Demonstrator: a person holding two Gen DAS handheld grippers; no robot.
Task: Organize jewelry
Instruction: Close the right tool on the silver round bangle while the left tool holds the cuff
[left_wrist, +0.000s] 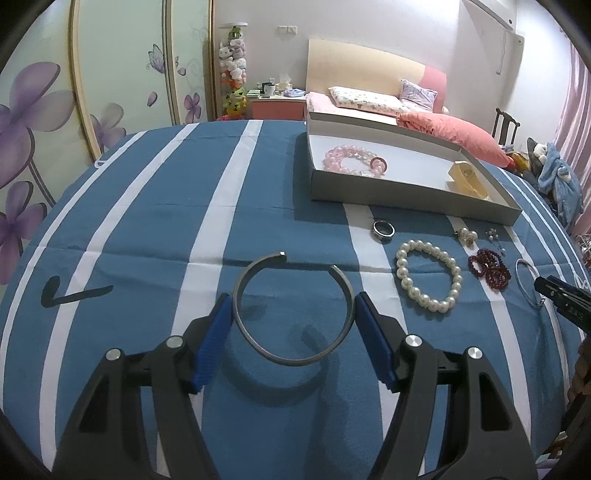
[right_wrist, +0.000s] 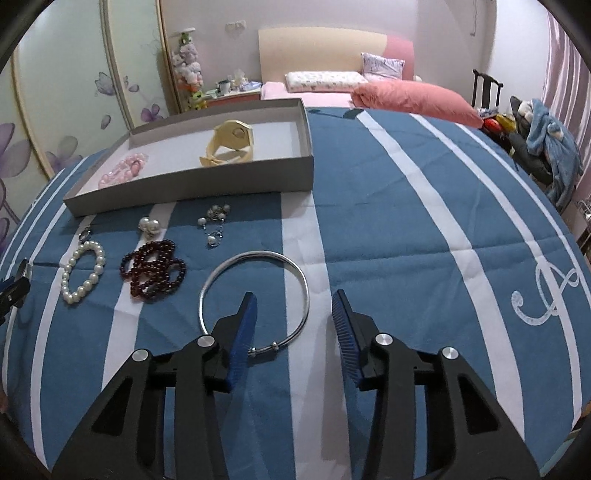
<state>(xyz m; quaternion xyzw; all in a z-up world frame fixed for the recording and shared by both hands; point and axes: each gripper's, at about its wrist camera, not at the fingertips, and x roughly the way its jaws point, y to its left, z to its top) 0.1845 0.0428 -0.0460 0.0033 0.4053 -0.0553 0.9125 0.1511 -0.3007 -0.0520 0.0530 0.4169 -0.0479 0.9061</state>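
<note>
The open dark cuff bangle (left_wrist: 293, 308) sat between the left gripper (left_wrist: 293, 325)'s spread blue fingers (left_wrist: 212, 343), its sides touching or nearly touching both pads, its gap facing away; whether it was lifted off the striped blue cloth (left_wrist: 147, 221) or resting on it could not be told. The right gripper (right_wrist: 293, 325) hung over the silver hoop bangle (right_wrist: 255, 299) with its fingers (right_wrist: 243, 332) parted and holding nothing: the left finger lay across the inside of the hoop, the right finger outside it over the cloth. Between the two bangles lay the pearl bracelet (left_wrist: 428, 277) and the dark red bead strand (right_wrist: 153, 271), close to each other, with a small metal ring (left_wrist: 383, 230), a pearl earring (right_wrist: 149, 224) and a dangling earring (right_wrist: 214, 225) nearer the grey tray (right_wrist: 192, 184). The tray stood beyond these pieces on the table and held a pink bead bracelet (left_wrist: 354, 160) at one end and a cream bangle (right_wrist: 229, 144) at the other, with bare white floor between them. The cloth to the left of the cuff and to the right of the hoop carried only stripes and printed marks. A bed (right_wrist: 369, 88) stood beyond the table's far edge.
</note>
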